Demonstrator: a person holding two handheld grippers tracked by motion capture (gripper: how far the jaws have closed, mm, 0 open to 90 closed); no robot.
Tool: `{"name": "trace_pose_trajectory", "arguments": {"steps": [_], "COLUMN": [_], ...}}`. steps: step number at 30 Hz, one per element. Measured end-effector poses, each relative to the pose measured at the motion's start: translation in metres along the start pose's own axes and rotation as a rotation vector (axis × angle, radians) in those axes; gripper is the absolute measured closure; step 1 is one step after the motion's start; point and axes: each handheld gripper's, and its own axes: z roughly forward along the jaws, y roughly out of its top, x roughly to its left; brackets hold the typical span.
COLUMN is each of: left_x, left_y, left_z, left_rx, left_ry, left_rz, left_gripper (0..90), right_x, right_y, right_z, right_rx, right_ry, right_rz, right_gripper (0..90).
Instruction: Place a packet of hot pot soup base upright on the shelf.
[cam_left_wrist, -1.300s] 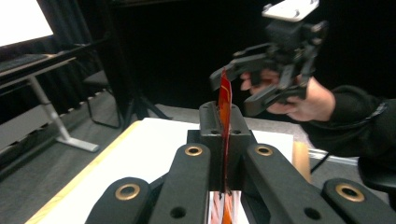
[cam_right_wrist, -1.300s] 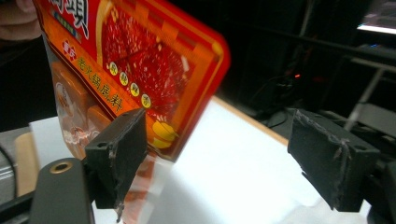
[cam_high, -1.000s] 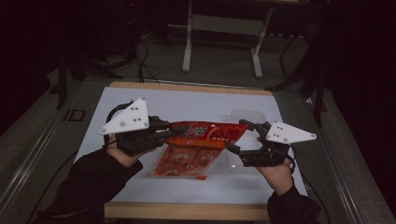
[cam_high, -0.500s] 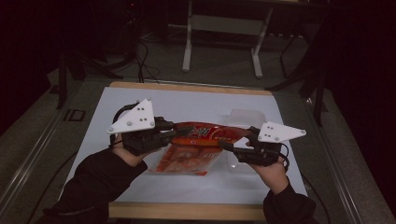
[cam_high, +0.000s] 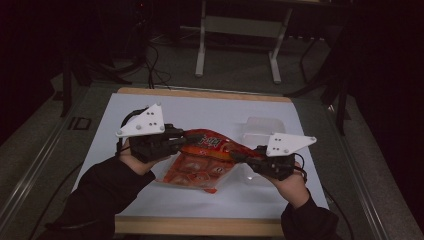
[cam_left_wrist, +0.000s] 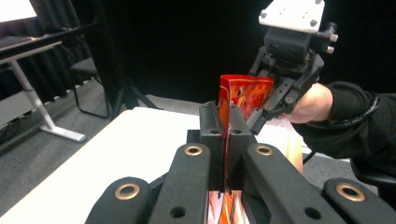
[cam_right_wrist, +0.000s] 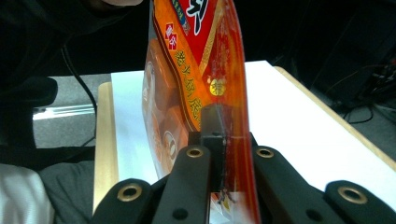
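From the high view, the left gripper (cam_high: 184, 141) and right gripper (cam_high: 239, 157) each clamp an opposite end of a red-orange snack packet (cam_high: 200, 161), which is held just above the white table (cam_high: 210, 107), with a clear plastic container (cam_high: 259, 129) behind. In the left gripper view, the jaws are closed on the packet's edge, the other gripper pinching its far end. In the right gripper view, the jaws grip the packet's sealed edge.
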Motion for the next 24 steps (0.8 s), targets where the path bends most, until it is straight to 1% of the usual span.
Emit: {"name": "trace_pose_trajectory", "arguments": {"steps": [2, 3, 4, 5, 7, 9, 11, 13, 15, 16, 18, 19, 20, 23, 24], "left_x": [0.002, 0.003, 0.003, 0.005, 0.006, 0.01, 0.013, 0.017, 0.022, 0.022, 0.024, 0.025, 0.025, 0.025, 0.025], "left_y": [-0.001, -0.001, -0.002, -0.002, -0.002, -0.004, -0.006, -0.009, -0.013, -0.014, -0.018, -0.018, -0.019, -0.02, -0.02], "left_z": [0.0, -0.001, -0.001, -0.002, -0.003, -0.004, -0.005, -0.007, -0.008, -0.008, -0.009, -0.009, -0.009, -0.011, -0.012], "left_rx": [0.004, 0.009, 0.009, 0.01, 0.015, 0.022, 0.022, 0.012, -0.004, -0.008, -0.006, -0.009, -0.011, -0.029, -0.043], "left_ry": [-0.004, 0.001, 0.003, -0.007, -0.01, -0.02, -0.018, -0.037, -0.059, -0.06, -0.053, -0.054, -0.054, -0.049, -0.047], "left_rz": [0.0, 0.01, 0.011, 0.014, 0.025, 0.024, 0.019, 0.01, -0.01, -0.015, -0.014, -0.02, -0.021, -0.02, -0.02], "left_gripper": [90.0, 90.0, 90.0, 90.0, 90.0, 90.0, 90.0, 89.8, 89.1, 88.8, 86.5, 85.8, 84.9, 82.0, 78.8], "right_x": [-0.001, -0.001, -0.001, -0.001, -0.003, -0.004, -0.004, -0.004, -0.005, -0.005, -0.006, -0.006, -0.007, -0.008, -0.008], "right_y": [0.001, 0.001, 0.002, 0.003, 0.004, 0.006, 0.009, 0.012, 0.015, 0.016, 0.018, 0.018, 0.019, 0.022, 0.023], "right_z": [0.0, 0.0, 0.0, 0.0, 0.0, 0.001, 0.002, 0.002, 0.003, 0.003, 0.004, 0.004, 0.004, 0.003, 0.002], "right_rx": [-0.006, -0.003, 0.002, 0.003, 0.006, 0.017, 0.025, 0.034, 0.038, 0.037, 0.044, 0.041, 0.039, 0.03, 0.024], "right_ry": [0.006, 0.011, 0.014, 0.02, 0.031, 0.038, 0.032, 0.038, 0.037, 0.042, 0.04, 0.046, 0.049, 0.045, 0.04], "right_rz": [0.014, 0.02, 0.021, 0.024, 0.031, 0.049, 0.051, 0.056, 0.051, 0.063, 0.067, 0.082, 0.084, 0.089, 0.09], "right_gripper": [90.0, 90.0, 90.0, 90.0, 90.0, 90.0, 90.0, 90.0, 90.0, 90.0, 90.0, 90.0, 90.0, 90.0, 90.0]}}
